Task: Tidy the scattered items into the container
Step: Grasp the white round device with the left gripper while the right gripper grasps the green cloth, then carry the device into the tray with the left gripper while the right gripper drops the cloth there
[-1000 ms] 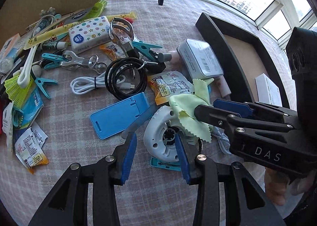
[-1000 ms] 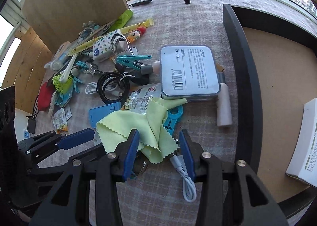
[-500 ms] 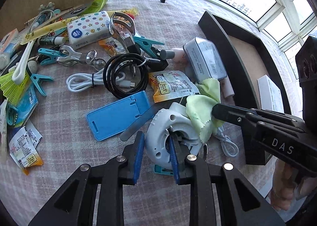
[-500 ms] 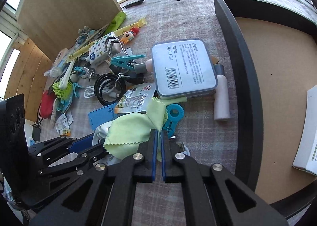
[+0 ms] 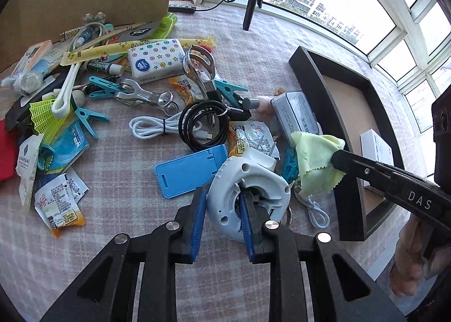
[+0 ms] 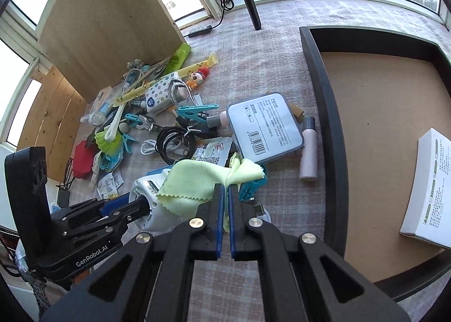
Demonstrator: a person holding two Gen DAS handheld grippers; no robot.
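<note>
my right gripper is clamped on the green cloth, my left gripper on the white reel. only a white box lies in the tray; most clutter remains on the table.

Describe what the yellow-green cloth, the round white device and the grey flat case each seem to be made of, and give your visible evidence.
Yellow-green cloth: soft, matte fabric, probably microfibre; it drapes in folds and has pinked zigzag edges.
Round white device: hard moulded plastic, smooth with a slight sheen, with ribs and holes.
Grey flat case: possibly metal or plastic; smooth satin face, rounded corners, printed barcode.
</note>
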